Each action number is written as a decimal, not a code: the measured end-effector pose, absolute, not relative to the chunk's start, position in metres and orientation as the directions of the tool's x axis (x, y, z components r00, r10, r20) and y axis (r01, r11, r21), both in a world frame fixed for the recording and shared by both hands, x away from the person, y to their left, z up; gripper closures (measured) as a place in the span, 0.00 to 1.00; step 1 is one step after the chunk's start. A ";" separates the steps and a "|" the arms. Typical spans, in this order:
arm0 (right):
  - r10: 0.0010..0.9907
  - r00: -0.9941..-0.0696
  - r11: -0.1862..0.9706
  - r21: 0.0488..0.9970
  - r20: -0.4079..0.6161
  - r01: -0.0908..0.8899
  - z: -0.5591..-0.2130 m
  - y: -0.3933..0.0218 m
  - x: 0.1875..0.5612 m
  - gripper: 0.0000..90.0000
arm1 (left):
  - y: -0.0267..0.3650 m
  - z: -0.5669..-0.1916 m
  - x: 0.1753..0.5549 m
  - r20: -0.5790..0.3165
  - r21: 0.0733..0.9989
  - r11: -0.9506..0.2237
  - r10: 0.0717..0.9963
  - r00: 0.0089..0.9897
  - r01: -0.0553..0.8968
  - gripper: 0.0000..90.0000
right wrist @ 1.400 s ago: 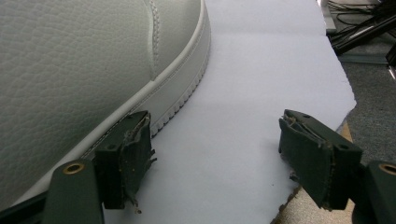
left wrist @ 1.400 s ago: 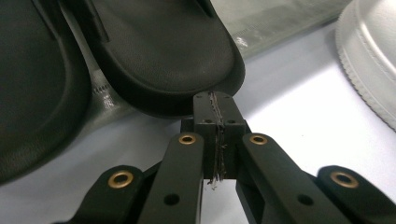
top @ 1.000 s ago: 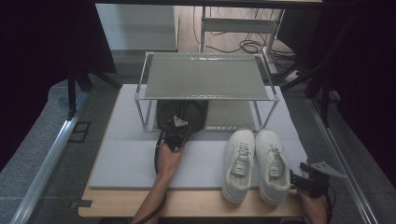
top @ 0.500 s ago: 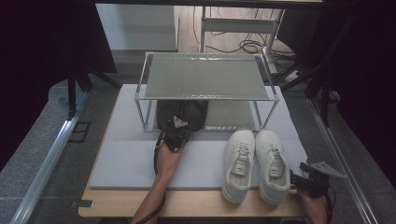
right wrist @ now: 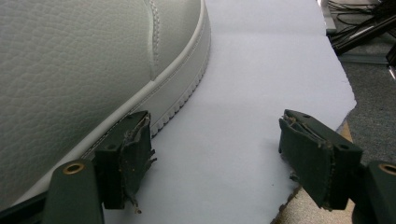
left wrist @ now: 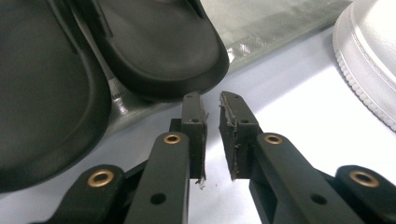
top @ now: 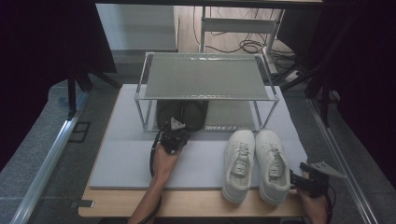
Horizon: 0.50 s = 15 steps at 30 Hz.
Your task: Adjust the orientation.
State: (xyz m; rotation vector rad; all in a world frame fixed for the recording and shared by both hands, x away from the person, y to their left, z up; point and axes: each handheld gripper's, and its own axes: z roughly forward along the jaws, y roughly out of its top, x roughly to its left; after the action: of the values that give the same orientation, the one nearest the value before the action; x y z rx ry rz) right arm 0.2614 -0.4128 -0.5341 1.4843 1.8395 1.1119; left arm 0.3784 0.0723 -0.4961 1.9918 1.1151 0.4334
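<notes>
A pair of black slippers [top: 183, 113] lies under the wire rack [top: 205, 77]; their heels [left wrist: 159, 42] fill the top of the left gripper view. My left gripper [top: 175, 130] [left wrist: 212, 100] points at them from just in front. Its jaws have just been opening and stand a narrow gap apart with nothing between them. A pair of white sneakers [top: 256, 161] stands on the grey mat [top: 121, 158] at the front right. My right gripper [top: 296, 180] [right wrist: 215, 126] is open beside the right sneaker [right wrist: 70, 70], its left jaw next to the sole and only mat between the pads.
The rack's top shelf is bare mesh, and its legs [top: 140, 112] flank the slippers. The mat's torn right edge [right wrist: 336, 93] ends near my right gripper, with the wooden table edge [top: 187, 210] in front. Cables and stand legs [top: 252, 44] lie beyond the table.
</notes>
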 end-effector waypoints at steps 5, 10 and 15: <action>0.961 -0.261 0.061 0.845 0.095 0.531 -0.534 -0.413 0.261 0.29 | 0.078 -0.495 0.372 -0.078 0.783 -0.294 0.828 0.555 0.549 0.84; 0.961 -0.262 0.062 0.845 0.094 0.530 -0.534 -0.413 0.261 0.29 | 0.083 -0.492 0.365 -0.071 0.790 -0.294 0.827 0.557 0.538 0.79; 0.961 -0.261 0.062 0.845 0.094 0.531 -0.534 -0.413 0.261 0.29 | 0.087 -0.488 0.356 -0.051 0.792 -0.312 0.822 0.567 0.525 0.75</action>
State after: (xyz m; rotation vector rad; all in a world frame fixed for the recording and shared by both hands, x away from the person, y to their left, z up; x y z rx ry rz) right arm 0.2614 -0.4128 -0.5341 1.4839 1.8396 1.1107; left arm 0.3561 0.0874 -0.4879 1.9933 1.0795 0.4676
